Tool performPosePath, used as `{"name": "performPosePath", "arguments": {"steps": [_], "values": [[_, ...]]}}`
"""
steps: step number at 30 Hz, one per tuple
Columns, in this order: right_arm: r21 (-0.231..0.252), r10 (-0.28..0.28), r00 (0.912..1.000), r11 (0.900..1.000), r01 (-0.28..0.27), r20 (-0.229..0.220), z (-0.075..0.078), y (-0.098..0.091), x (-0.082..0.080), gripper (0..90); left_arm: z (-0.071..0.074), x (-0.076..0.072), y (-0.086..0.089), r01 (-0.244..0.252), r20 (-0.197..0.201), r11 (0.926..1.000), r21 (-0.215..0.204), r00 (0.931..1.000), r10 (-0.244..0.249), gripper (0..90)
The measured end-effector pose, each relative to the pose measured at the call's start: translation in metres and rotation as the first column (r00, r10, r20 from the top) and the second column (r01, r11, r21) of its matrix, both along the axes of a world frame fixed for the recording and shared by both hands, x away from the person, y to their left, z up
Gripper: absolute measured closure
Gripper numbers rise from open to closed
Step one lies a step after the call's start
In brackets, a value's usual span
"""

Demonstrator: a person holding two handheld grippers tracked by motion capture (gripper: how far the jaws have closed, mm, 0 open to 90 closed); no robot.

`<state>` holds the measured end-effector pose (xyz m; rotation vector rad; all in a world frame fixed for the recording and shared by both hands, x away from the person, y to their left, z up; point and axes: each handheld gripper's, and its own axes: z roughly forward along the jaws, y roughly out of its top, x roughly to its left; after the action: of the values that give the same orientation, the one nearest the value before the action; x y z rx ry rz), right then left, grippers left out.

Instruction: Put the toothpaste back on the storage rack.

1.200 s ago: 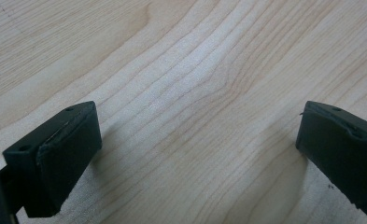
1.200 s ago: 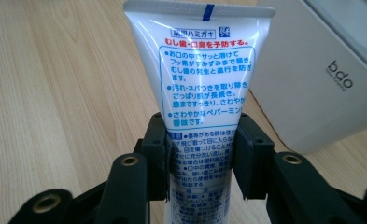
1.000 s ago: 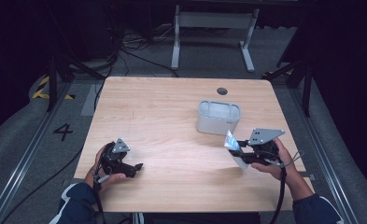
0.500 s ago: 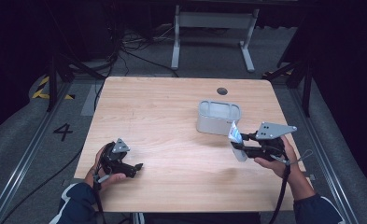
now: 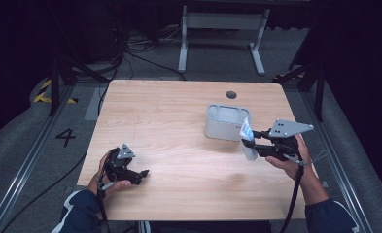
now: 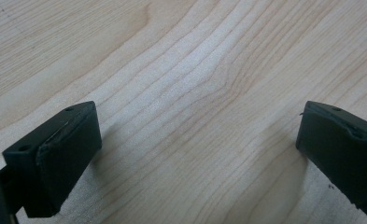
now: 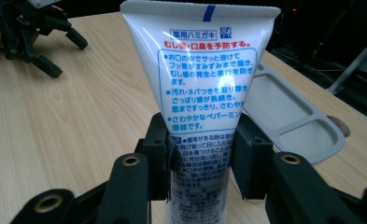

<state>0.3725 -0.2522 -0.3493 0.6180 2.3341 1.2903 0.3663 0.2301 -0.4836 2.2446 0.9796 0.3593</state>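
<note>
On the table (image 5: 179,126), near edge, both sides: two hand-held grippers.
Right gripper (image 5: 249,143): held above the right part of the tabletop, just in front of the grey tray, pointing left in the high view.
Right gripper state: jaws closed firmly on the toothpaste tube, one pad on each flat side.
Toothpaste tube (image 7: 202,88): white, with blue and red print; clamped near its lower half, standing roughly upright, crimped flat end uppermost in the right gripper view.
Tube position: clear of the tabletop, just beside the right front corner of the tray (image 5: 222,121); contact with the tray cannot be determined.
Grey tray: rectangular, with divided compartments; stands on the right half of the table, just behind the tube.
Left gripper (image 5: 142,173): resting low at the near left part of the table, in the person's left hand (image 5: 106,177).
Left gripper state: jaws spread wide, bare wood between them, nothing gripped.
Separation: the two grippers are well apart.
</note>
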Motion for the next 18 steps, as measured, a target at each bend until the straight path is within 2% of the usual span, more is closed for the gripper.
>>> {"name": "performPosePath", "arguments": {"steps": [13,18], "values": [[0.010,-0.005,0.9992,0.9999,0.004,0.039,0.017,0.011,0.006,63.3,0.000,0.000,0.000,-0.001,0.000,1.0000,0.000,1.0000,0.001,0.5],[0.035,-0.010,0.9988,0.9994,0.008,0.048,0.022,0.014,0.012,63.3,0.000,0.000,0.000,-0.001,0.000,1.0000,0.000,1.0000,0.001,0.5]]}}
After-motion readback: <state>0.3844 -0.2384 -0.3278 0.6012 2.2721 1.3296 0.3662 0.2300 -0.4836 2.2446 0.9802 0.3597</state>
